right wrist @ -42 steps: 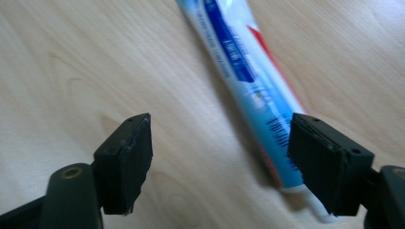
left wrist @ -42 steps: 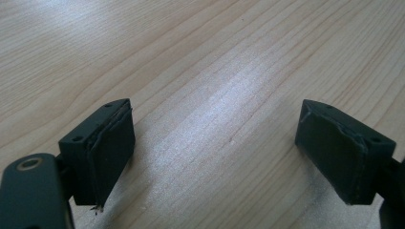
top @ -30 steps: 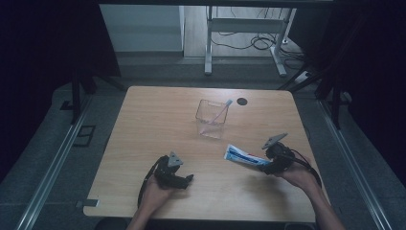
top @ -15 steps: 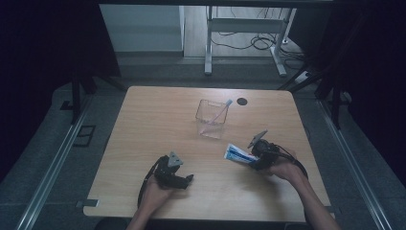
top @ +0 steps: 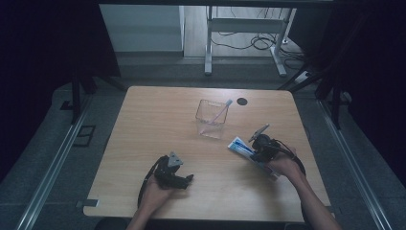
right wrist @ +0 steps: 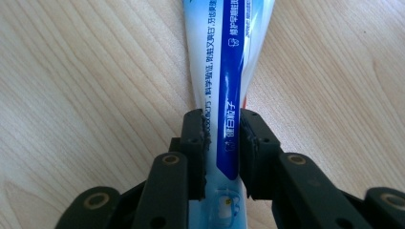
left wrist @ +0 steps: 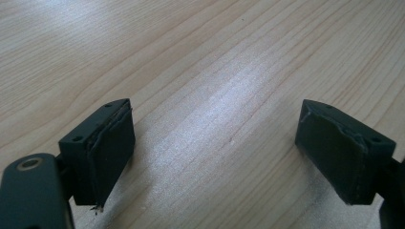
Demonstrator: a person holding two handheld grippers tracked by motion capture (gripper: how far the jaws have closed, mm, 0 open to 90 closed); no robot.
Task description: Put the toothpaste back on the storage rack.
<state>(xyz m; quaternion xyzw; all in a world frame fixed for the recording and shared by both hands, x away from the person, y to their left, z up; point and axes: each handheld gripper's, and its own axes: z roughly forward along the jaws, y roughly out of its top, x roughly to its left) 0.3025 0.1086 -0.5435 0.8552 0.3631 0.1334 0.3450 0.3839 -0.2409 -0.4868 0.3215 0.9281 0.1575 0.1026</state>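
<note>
- Table point(top: 143, 124): one, with a wooden top.
- Clear square container point(top: 210, 120): one, standing on the table toward its far side.
- Toothbrush point(top: 221, 111): one, leaning inside the container, its head above the rim.
- Toothpaste tube point(top: 241, 147): one, white and blue, lying on the table.
- Dark round disc point(top: 242, 101): one, set in the tabletop near the far edge.
- Grippers: two, the left gripper point(top: 184, 180) and the right gripper point(top: 253, 154).
- Jaws: two per gripper, four in total.
- Hands: two, the left hand point(top: 157, 192) and the right hand point(top: 283, 166), one on each gripper.
</note>
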